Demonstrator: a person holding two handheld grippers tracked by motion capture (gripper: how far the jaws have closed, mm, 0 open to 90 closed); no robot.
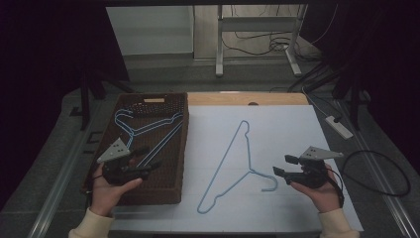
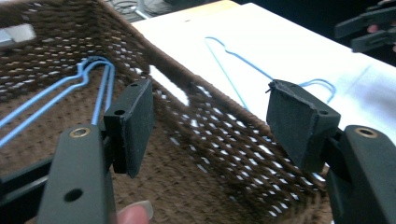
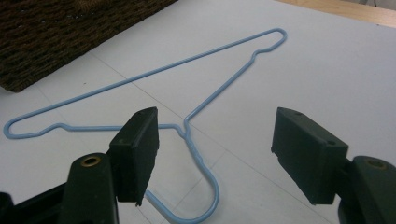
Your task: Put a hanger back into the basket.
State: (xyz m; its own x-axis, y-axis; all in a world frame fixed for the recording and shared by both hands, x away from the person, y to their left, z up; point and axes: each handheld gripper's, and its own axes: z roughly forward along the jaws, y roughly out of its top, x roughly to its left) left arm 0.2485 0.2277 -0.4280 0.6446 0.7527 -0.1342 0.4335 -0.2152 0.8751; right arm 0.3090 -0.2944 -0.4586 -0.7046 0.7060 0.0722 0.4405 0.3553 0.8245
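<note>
A light-blue wire hanger [image 1: 223, 161] lies flat on the white sheet [image 1: 292, 129], its hook [image 1: 270, 187] pointing toward my right gripper [image 1: 281, 165]. That gripper is open just right of the hook, and in the right gripper view its jaws [image 3: 215, 122] stand wide above the hook [image 3: 210, 186] without touching it. Two more blue hangers [image 1: 148, 130] lie in the brown woven basket [image 1: 184, 148]. My left gripper [image 1: 151, 161] hovers over the basket's near right part, open and empty [image 2: 210, 107], with the basket's hangers [image 2: 100, 79] off to its left.
The basket's right wall [image 2: 224, 135] runs between the left gripper's jaws and the sheet. A wooden table edge [image 1: 247, 98] shows behind the sheet. Cables and a power strip [image 1: 339, 126] lie on the floor at right. A desk frame [image 1: 257, 44] stands beyond the table.
</note>
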